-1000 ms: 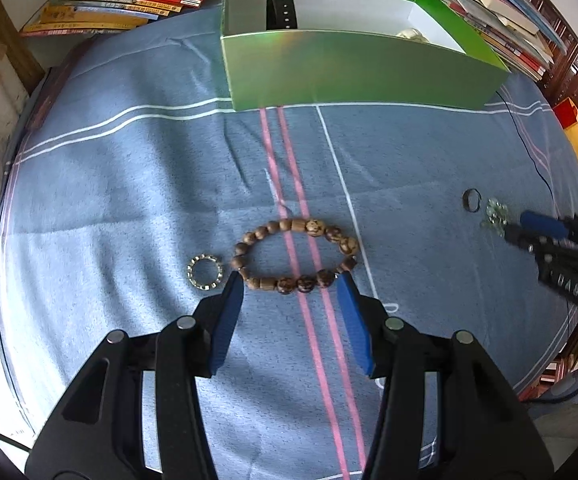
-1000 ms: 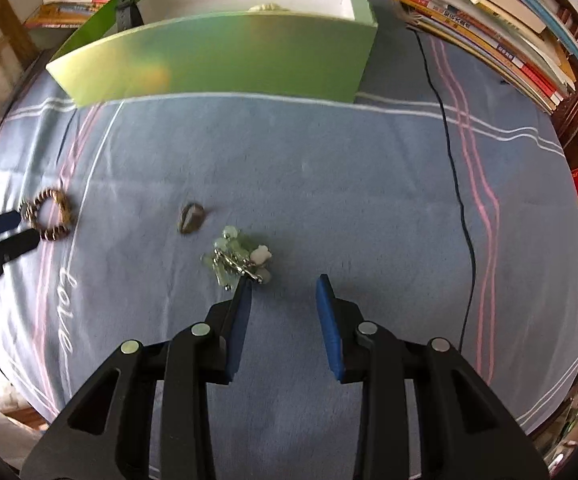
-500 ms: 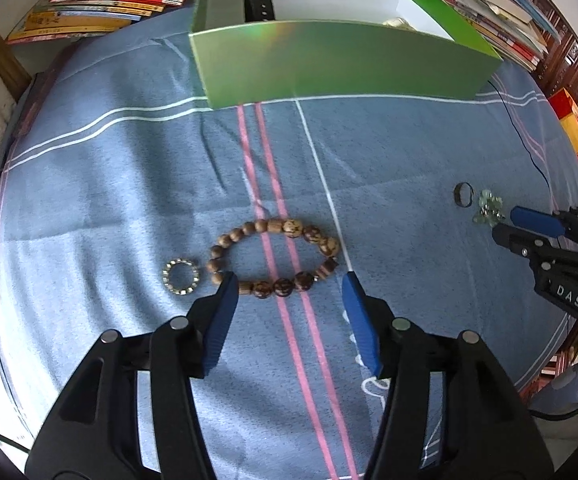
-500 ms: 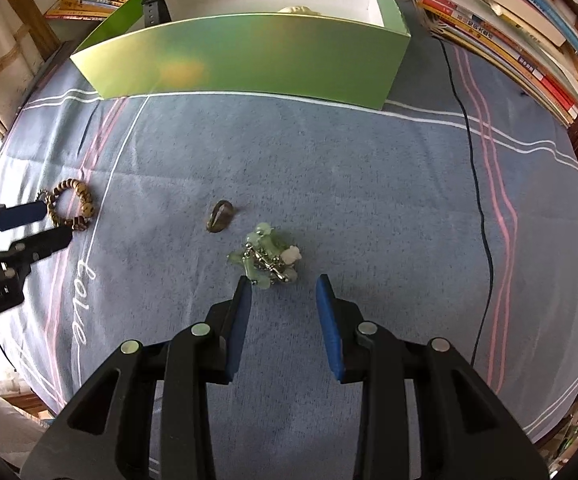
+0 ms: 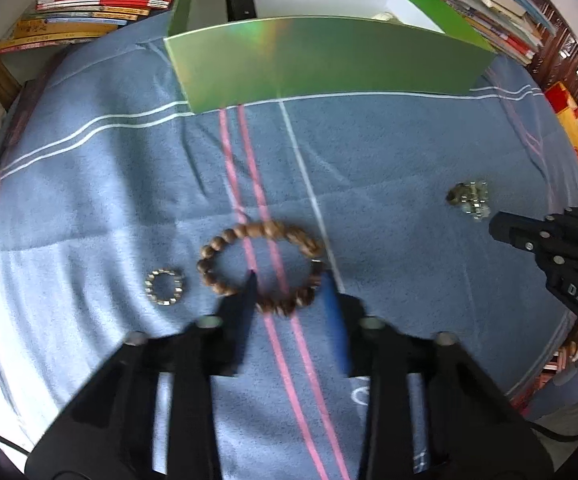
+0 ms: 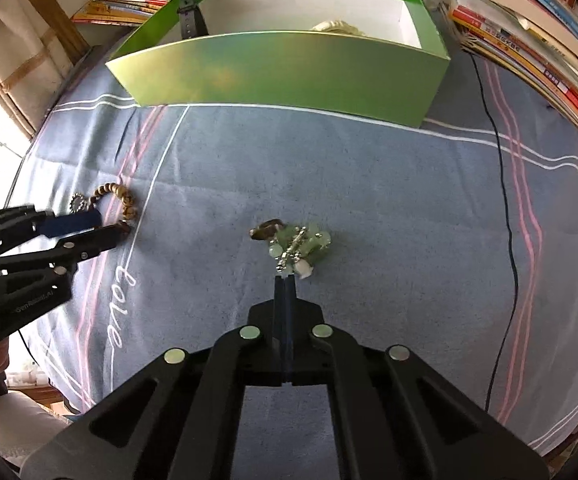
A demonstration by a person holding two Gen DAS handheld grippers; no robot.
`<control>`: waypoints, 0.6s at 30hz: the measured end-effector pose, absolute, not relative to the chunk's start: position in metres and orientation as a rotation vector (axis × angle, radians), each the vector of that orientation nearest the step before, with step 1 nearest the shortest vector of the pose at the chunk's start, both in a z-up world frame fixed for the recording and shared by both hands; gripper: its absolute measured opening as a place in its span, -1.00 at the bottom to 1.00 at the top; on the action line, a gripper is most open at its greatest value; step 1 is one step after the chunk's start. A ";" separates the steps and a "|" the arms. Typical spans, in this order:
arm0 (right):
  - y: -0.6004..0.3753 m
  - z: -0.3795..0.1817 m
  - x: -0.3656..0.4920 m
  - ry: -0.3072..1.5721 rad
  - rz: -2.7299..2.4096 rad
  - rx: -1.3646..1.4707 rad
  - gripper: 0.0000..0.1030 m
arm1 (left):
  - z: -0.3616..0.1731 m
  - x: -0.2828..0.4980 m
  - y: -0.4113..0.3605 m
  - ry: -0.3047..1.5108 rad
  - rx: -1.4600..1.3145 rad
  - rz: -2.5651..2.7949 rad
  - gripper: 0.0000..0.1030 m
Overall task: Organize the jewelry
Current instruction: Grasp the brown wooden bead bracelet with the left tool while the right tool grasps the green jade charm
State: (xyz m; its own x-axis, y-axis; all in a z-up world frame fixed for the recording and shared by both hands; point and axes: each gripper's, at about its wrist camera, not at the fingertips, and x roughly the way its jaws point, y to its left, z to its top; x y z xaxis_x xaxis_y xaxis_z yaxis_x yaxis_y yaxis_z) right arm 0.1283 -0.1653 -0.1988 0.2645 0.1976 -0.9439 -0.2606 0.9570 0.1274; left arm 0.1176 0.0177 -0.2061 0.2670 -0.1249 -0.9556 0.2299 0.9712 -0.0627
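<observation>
A brown wooden bead bracelet (image 5: 261, 264) lies on the blue cloth. My left gripper (image 5: 289, 284) is open, its fingers straddling the bracelet's near edge, one inside the loop. A small silver beaded ring (image 5: 165, 286) lies left of it. In the right wrist view a green bead and silver chain piece (image 6: 301, 246) lies by a dark ring (image 6: 267, 228). My right gripper (image 6: 285, 280) is shut, its tips just short of the green piece and seemingly empty. The green box (image 6: 281, 68) holds a black watch strap (image 6: 191, 16) and a pale item (image 6: 337, 26).
Stacks of books (image 6: 529, 36) line the right and back edges. More books (image 5: 89, 12) lie at the back left. A black cable (image 6: 505, 208) runs down the cloth on the right. The left gripper shows in the right wrist view (image 6: 101, 228).
My left gripper moved forward onto the bracelet and narrowed its jaws. My right gripper closed fully, just short of the green bead piece.
</observation>
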 end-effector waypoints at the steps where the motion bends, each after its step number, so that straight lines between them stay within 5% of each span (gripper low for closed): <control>1: -0.164 -0.201 0.127 1.269 0.299 -0.062 -1.00 | -0.207 0.118 0.017 1.282 0.095 -0.244 -0.65; 4: -0.171 -0.197 0.126 1.270 0.277 -0.063 -0.82 | -0.207 0.118 0.013 1.281 0.104 -0.232 -0.60; 6: -0.175 -0.194 0.128 1.264 0.267 -0.050 -0.34 | -0.208 0.120 0.012 1.281 0.100 -0.222 -0.32; 9: -0.176 -0.195 0.129 1.251 0.255 -0.029 -0.07 | -0.209 0.120 0.014 1.286 0.097 -0.212 -0.15; 16: -0.164 -0.206 0.138 1.258 0.249 -0.057 -0.09 | -0.215 0.123 0.008 1.303 0.107 -0.220 -0.09; 18: -0.160 -0.210 0.140 1.267 0.261 -0.065 -0.45 | -0.216 0.125 0.008 1.298 0.106 -0.223 -0.09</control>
